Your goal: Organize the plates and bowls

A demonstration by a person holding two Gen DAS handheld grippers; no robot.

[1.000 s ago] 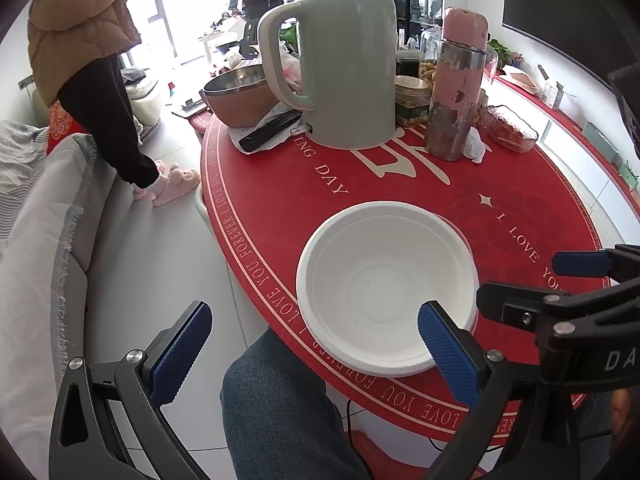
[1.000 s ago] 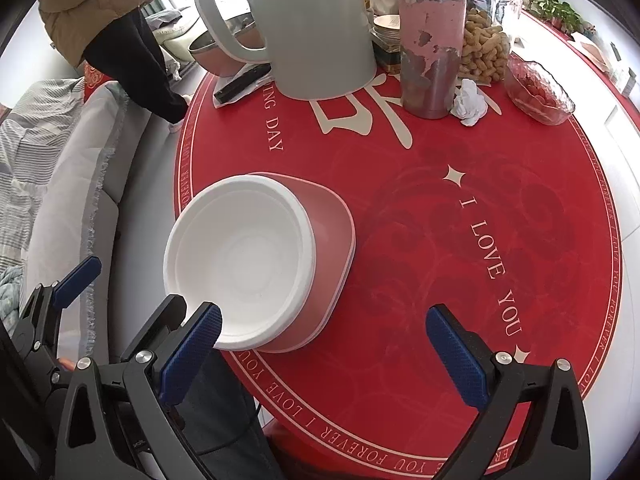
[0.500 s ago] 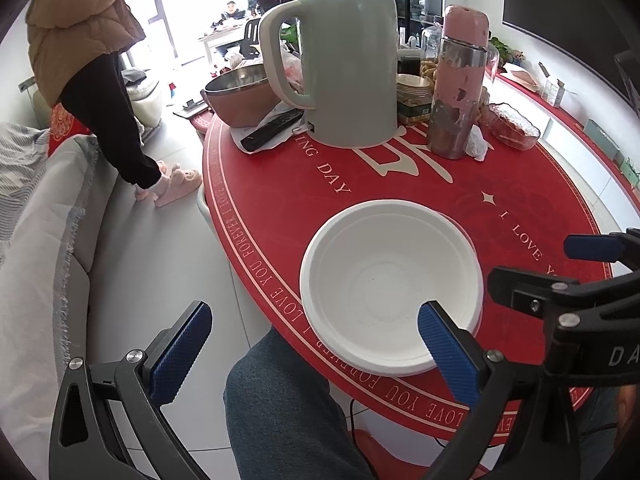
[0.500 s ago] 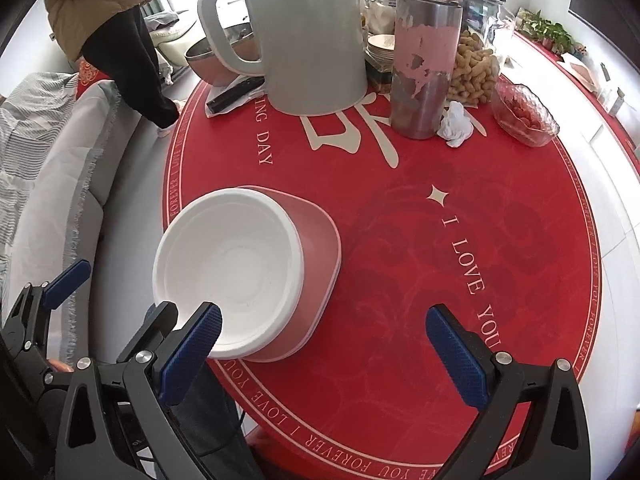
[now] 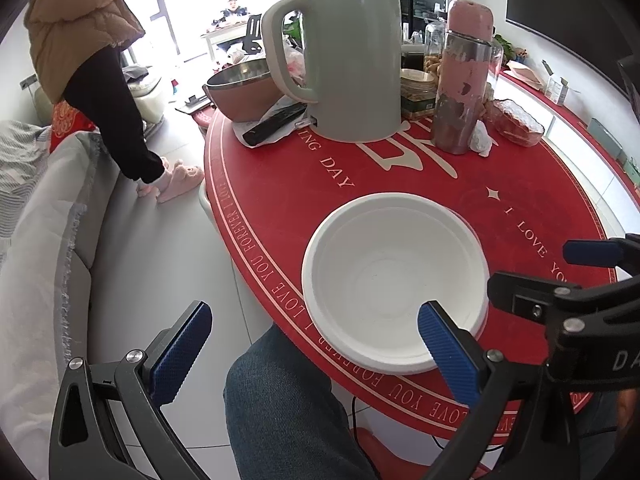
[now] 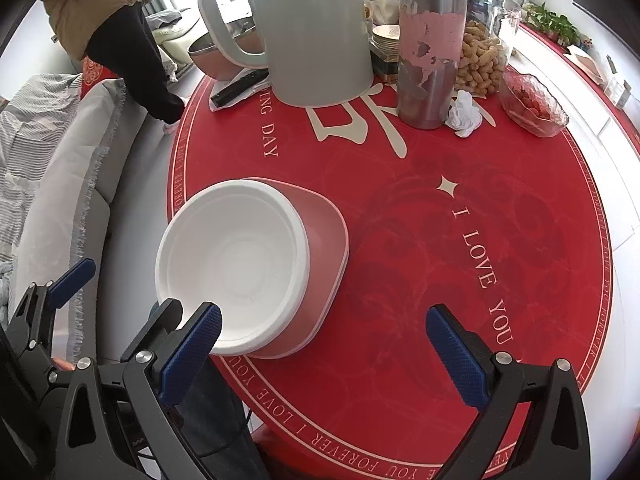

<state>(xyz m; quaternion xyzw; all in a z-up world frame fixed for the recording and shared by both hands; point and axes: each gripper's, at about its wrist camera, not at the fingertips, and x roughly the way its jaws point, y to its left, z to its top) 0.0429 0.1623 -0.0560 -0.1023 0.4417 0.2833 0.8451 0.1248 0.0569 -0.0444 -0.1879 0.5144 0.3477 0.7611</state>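
A white bowl sits nested in a red bowl near the front left edge of the round red table; the white bowl also shows in the right wrist view. My left gripper is open and empty, held over the table edge, its right finger in front of the bowl's near rim. My right gripper is open and empty, just right of the bowls, its left finger by the white rim.
A grey-green kettle, a pink flask, a metal bowl, a remote, a peanut jar, a glass dish and a tissue stand at the back. A person stands by the sofa at left.
Both grippers have drawn back slightly from the table, still open. The nested bowls have stayed in place.
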